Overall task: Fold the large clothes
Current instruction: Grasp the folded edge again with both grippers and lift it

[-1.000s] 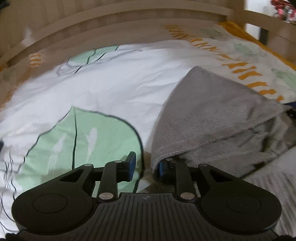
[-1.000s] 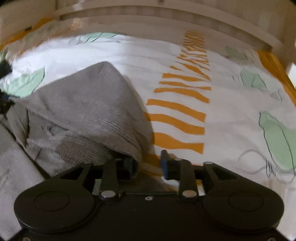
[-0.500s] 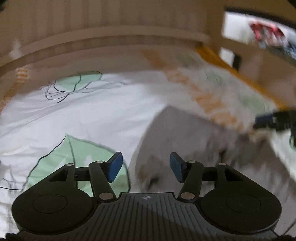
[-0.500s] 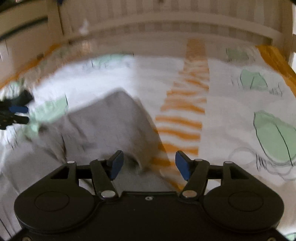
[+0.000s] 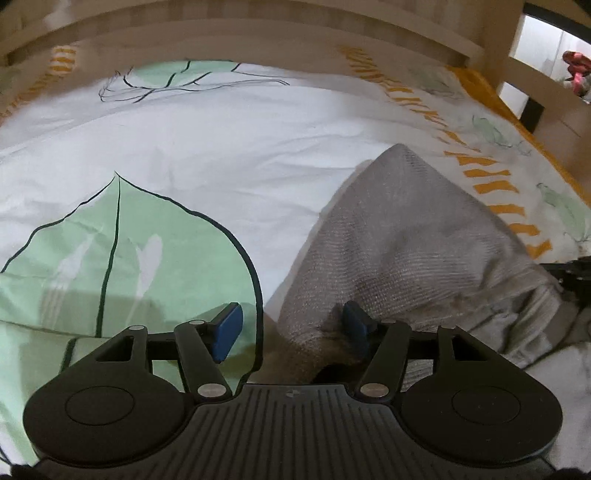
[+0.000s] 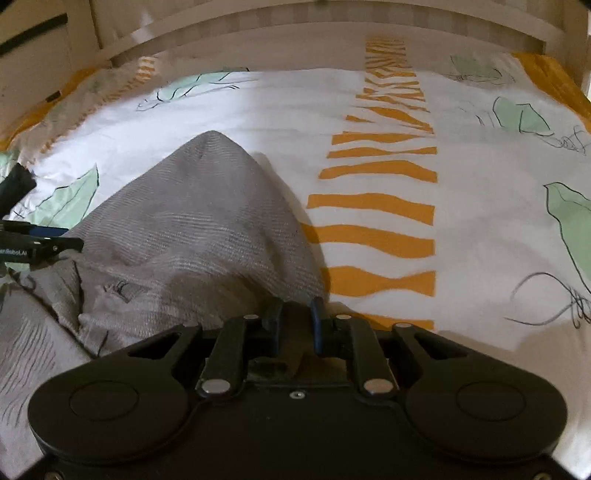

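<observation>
One grey knitted garment [image 5: 413, 243] lies bunched on a bedsheet [image 5: 207, 147], rising to a single peak right of centre in the left wrist view and left of centre in the right wrist view [image 6: 192, 221]. The left gripper [image 5: 291, 326] fills the bottom of its frame with its two blue-padded fingers spread wide: the left pad [image 5: 227, 326] rests over the sheet, the right pad [image 5: 356, 326] sits against the near hem of the garment, and a fold of grey cloth lies between them without being pinched. The right gripper [image 6: 295, 325], at the bottom centre of its frame, has its two fingers drawn close together at the garment's lower right edge; the narrow gap between them is dark, so whether cloth is caught there cannot be told. Each gripper also shows at the edge of the other's view, the left one at the left edge of the right wrist view and the right one at the right edge of the left wrist view. The sheet is white, with one large green leaf [image 5: 122, 258] at the lower left of the left wrist view and one column of orange stripes [image 6: 376, 206] running up the middle right of the right wrist view. A wooden bed rail [image 6: 332, 26] crosses the top.
</observation>
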The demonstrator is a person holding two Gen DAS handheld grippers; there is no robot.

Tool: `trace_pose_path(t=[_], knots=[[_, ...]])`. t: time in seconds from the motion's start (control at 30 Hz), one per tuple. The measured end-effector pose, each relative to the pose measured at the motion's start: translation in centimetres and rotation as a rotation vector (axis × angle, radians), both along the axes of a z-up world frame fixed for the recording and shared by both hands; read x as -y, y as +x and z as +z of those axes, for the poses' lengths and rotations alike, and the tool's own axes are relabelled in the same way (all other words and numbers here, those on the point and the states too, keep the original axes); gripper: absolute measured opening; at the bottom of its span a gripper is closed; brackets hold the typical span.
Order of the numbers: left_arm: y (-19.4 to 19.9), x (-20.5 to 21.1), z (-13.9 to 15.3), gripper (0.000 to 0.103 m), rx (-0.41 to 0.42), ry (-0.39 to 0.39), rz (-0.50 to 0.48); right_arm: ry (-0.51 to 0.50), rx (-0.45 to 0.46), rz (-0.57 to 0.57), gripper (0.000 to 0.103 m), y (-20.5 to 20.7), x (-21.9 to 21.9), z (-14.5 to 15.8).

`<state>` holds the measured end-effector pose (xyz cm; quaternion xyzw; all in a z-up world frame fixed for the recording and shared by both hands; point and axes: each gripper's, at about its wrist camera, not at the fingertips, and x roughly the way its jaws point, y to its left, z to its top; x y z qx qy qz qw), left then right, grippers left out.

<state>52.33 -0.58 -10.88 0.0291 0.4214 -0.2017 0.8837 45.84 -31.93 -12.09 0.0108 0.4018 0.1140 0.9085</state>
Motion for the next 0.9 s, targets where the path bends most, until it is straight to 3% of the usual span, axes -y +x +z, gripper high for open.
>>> trace_pose_path(t=[0.1, 0.17, 0.23, 0.33, 0.43, 0.6, 0.77, 0.8, 0.83, 0.87, 0.9], knots=[[0.0, 0.1, 2.7, 0.058, 0.067, -0.006, -0.021, -0.011, 0.041, 0.012, 0.032, -0.1, 0.6, 1.7], [0.6, 0.3, 4.1, 0.058, 0.098, -0.028, -0.033, 0.019, 0.102, 0.012, 0.050, -0.1, 1.1, 3.3], [1.7, 1.3, 4.8, 0.058, 0.098, -0.016, -0.061, 0.073, 0.130, 0.007, 0.059, 0.8, 1.4, 4.3], [2.9, 3.1, 4.6, 0.058, 0.112, 0.009, -0.115, 0.074, 0.132, 0.019, 0.060, 2.7, 0.5, 4.9], [4.3, 4.4, 3.5, 0.058, 0.066, 0.008, -0.146, 0.084, 0.093, 0.046, 0.061, 5.0, -0.7, 4.2], [6.2, 5.1, 1.4, 0.058, 0.014, 0.031, -0.131, 0.140, 0.036, 0.063, 0.071, 7.8, -1.9, 2.8], [7.8, 5.1, -0.5, 0.058, -0.058, 0.012, -0.090, 0.117, -0.019, 0.061, 0.071, 9.3, -2.5, 1.2], [7.8, 5.0, -0.5, 0.053, -0.062, 0.006, -0.097, 0.117, -0.028, 0.062, 0.071, 9.4, -2.5, 1.0], [7.8, 5.0, -0.5, 0.026, -0.059, 0.000, -0.110, 0.114, -0.036, 0.065, 0.069, 9.5, -2.7, 0.8], [7.8, 4.9, -0.3, 0.009, -0.058, -0.010, -0.112, 0.105, -0.041, 0.069, 0.052, 9.6, -2.8, 0.7], [7.8, 4.8, 0.0, 0.004, -0.056, -0.025, -0.105, 0.095, -0.044, 0.073, 0.033, 9.5, -3.0, 0.6]])
